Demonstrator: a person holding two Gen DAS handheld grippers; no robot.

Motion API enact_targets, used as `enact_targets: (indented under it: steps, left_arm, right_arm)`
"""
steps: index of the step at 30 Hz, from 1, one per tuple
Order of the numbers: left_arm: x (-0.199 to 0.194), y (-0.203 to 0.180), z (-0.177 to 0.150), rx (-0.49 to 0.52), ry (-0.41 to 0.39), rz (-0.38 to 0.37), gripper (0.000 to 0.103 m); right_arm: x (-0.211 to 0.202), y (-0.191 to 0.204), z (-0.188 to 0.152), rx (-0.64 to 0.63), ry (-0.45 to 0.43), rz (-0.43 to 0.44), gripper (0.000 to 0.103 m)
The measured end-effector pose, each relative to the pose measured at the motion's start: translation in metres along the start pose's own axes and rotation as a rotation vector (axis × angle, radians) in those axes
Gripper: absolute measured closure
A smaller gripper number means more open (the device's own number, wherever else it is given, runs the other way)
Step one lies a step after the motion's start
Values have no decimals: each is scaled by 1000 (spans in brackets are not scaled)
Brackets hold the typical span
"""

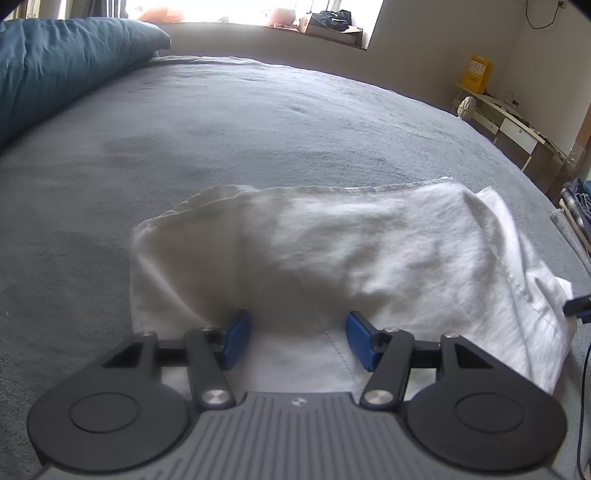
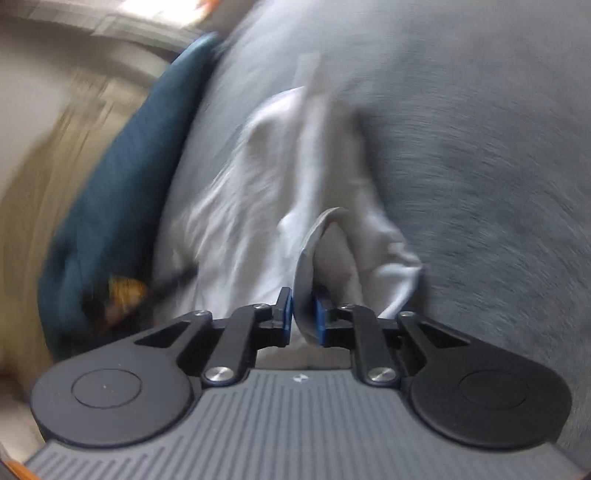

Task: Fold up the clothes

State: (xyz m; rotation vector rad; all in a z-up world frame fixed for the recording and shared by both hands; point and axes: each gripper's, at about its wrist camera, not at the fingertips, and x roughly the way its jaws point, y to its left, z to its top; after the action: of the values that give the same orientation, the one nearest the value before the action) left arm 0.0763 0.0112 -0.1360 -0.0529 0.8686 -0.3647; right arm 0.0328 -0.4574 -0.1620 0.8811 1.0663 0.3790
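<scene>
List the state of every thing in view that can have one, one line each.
white garment: partly folded, rumpled, lying on the bed.
left gripper: open, pads apart over the garment's near edge.
right gripper: shut on a fold of the garment.
bed cover: spread flat, lightly creased.
blue pillow: lying at the bed's edge.

A garment [image 1: 332,254] lies on the bed [image 1: 258,122], near its front edge. In the left wrist view the left claw [image 1: 297,341] sits low over the garment's near edge, jaws apart, cloth under and between them. A pillow [image 1: 62,62] lies at the bed's far left corner, with a window sill [image 1: 295,33] behind the bed and a low shelf [image 1: 513,125] along the wall to the right. In the right wrist view the right claw [image 2: 303,314] pinches a fold of the garment [image 2: 266,192], the pillow [image 2: 122,177] to its left.
</scene>
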Motion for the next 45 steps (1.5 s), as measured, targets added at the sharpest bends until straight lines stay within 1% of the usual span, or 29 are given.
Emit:
enact_targets:
  steps: [1,3,5,6,7,9,11,12,14,16,18,19,22,24,26,29,33,37,39,42,45]
  left_arm:
    - [1,-1,1,4,1,0,43]
    - [1,-1,1,3,2,-1,43]
    - [1,0,2,-4,3,-2,43]
    - [2,-1,3,-4,4,-1,43]
    - [2,-1,3,-1,4,0,42]
    - [3,-3,3,6,4,2,42]
    - [3,-3,2,7,3,2,42]
    - [3,-2,2,7,3,1,42]
    - [3,-2,2,5,4,1,42]
    - [3,-2,3,5,5,1,42]
    - [3,-1,3,4,4,0,41]
    - [3,-1,3,4,3,-1,41]
    - [3,-1,3,2,2,-1,41]
    - [4,-1,3,0,2,-2,41]
    - [4,-1,3,-2,2,-2,41]
    - [5,-1,3,-3,1,-2,41]
    - [5,-1,3,-3,2,-5,40]
    - [5,-1,3,-4,2,-4,40]
    - [5,-2,3,1,2,-1,39]
    - [6,-3,3,-1,0,4,39]
    - [5,-3,3,-1,-1,4,39]
  right_arm:
    - [-4,-4,0,16,-20,-12,88]
    - [-14,-1,-1,-16,-47,-43,81]
    - [-18,9,-2,-83,-60,-63,65]
    - [-20,15,-3,-122,-69,-77,61]
    - [-20,23,-5,-175,-92,-113,55]
    - [-20,39,-8,-283,-139,-185,53]
    - [-18,57,-15,-431,-195,-295,51]
    - [-16,65,-21,-509,-206,-336,50]
    - [-5,79,-29,-652,-187,-399,49]
    - [8,89,-41,-763,-147,-469,49]
    - [20,92,-45,-812,-113,-513,49]
    - [23,92,-45,-802,-103,-518,50]
    - [26,87,-35,-718,-80,-484,52]
    - [26,85,-33,-675,-92,-449,56]
    - [25,84,-31,-671,-91,-430,66]
    - [31,82,-30,-653,-82,-421,71]
    - [27,80,-28,-622,-89,-431,71]
    - [18,91,-34,-698,-135,-495,56]
    - [15,96,-38,-752,-164,-524,55]
    - [20,103,-46,-840,-176,-553,55]
    - [32,105,-50,-888,-136,-559,55]
